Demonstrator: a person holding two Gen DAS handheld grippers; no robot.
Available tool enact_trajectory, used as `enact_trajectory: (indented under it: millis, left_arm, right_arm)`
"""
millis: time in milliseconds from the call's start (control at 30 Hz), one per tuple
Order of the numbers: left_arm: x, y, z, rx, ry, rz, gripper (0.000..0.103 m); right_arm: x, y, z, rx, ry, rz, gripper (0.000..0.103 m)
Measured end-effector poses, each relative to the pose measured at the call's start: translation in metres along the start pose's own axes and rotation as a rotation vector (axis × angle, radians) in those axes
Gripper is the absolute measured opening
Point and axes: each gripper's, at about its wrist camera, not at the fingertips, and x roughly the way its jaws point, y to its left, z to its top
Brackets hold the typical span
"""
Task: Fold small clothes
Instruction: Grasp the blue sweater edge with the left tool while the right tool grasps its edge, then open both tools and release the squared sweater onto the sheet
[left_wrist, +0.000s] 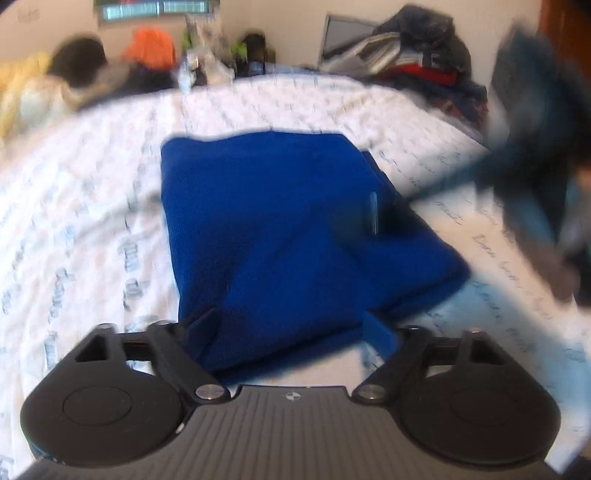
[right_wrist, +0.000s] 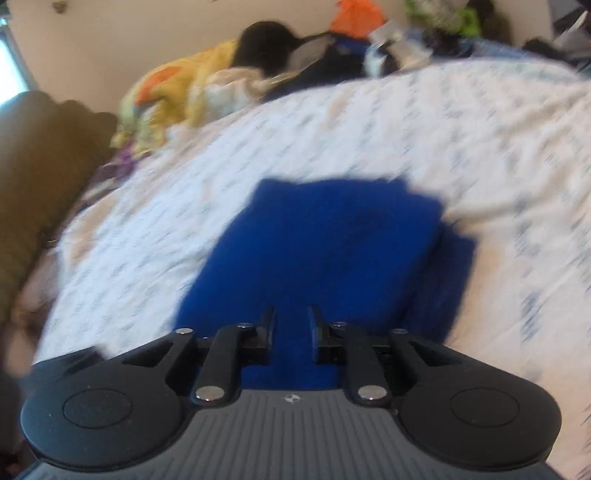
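A blue cloth (left_wrist: 273, 229), folded into a rough rectangle, lies flat on the white printed bedsheet (left_wrist: 92, 221). My left gripper (left_wrist: 291, 328) is open wide at the cloth's near edge, one finger on each side of that edge, with nothing pinched. In the right wrist view the same blue cloth (right_wrist: 325, 251) lies just ahead, and my right gripper (right_wrist: 292, 325) hovers over its near part. Its jaws stand a little apart and only the cloth below shows in the gap. The right gripper's body appears as a dark blur (left_wrist: 535, 166) at the right of the left wrist view.
Loose clothes are heaped along the far side of the bed: yellow (right_wrist: 177, 88), orange (left_wrist: 151, 48), and a dark pile (left_wrist: 417, 55) with a laptop (left_wrist: 343, 33). A brown cushion (right_wrist: 40, 177) sits at the left. Bare sheet (right_wrist: 480, 147) surrounds the cloth.
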Motion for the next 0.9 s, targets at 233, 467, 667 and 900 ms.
enact_trajectory:
  millis: [233,467,667,900]
  left_arm:
    - [-0.034,0.001,-0.008,-0.041,-0.045,0.034,0.092]
    - [-0.022,0.003,-0.017,-0.093,0.038,0.097,0.085]
    - [-0.032,0.014,-0.023,-0.174,0.034,0.121,0.086]
    - [-0.039,0.009,-0.027,-0.187,0.034,0.144,0.087]
  right_arm:
    - [-0.053,0.002,-0.022,0.021,-0.119,-0.052,0.028]
    - [-0.024,0.018,-0.038,-0.112,-0.034,-0.103,0.033]
    - [-0.066,0.018,-0.040,-0.049,-0.109,-0.112,0.067]
    - [-0.063,0.013,-0.068,-0.009,-0.120,-0.241,0.079]
